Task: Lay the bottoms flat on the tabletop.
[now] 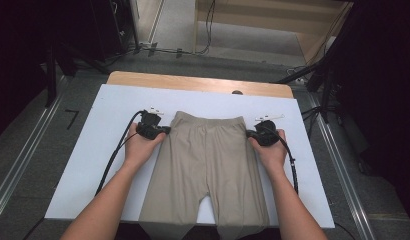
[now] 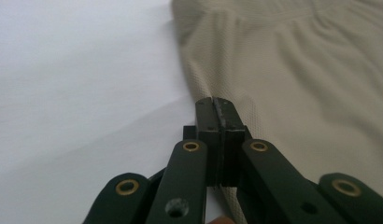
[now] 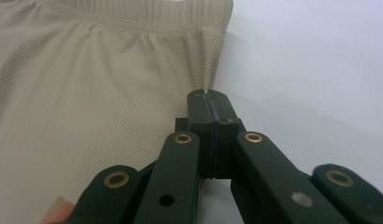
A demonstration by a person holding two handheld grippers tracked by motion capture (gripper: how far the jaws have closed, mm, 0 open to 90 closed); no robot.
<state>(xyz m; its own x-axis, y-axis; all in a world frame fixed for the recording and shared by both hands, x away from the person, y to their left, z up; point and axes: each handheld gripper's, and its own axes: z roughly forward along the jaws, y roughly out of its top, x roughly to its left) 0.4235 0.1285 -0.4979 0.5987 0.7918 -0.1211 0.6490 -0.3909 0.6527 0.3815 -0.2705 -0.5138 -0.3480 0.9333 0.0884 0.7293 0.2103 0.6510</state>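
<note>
The high view looks forward and down on the surface (image 1: 93,150); both gripper views skim close along the shorts (image 2: 297,70), which all three share.

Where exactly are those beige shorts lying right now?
The beige shorts lie flat mid-table on the white sheet in the high view, waistband away from the person, legs hanging over the near edge.

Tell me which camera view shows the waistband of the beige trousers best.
The right gripper view: the waistband runs across the top, sharp enough to show ribbing and stitching. The left gripper view shows only a blurred stretch at its upper right. The high view shows it whole but small.
</note>
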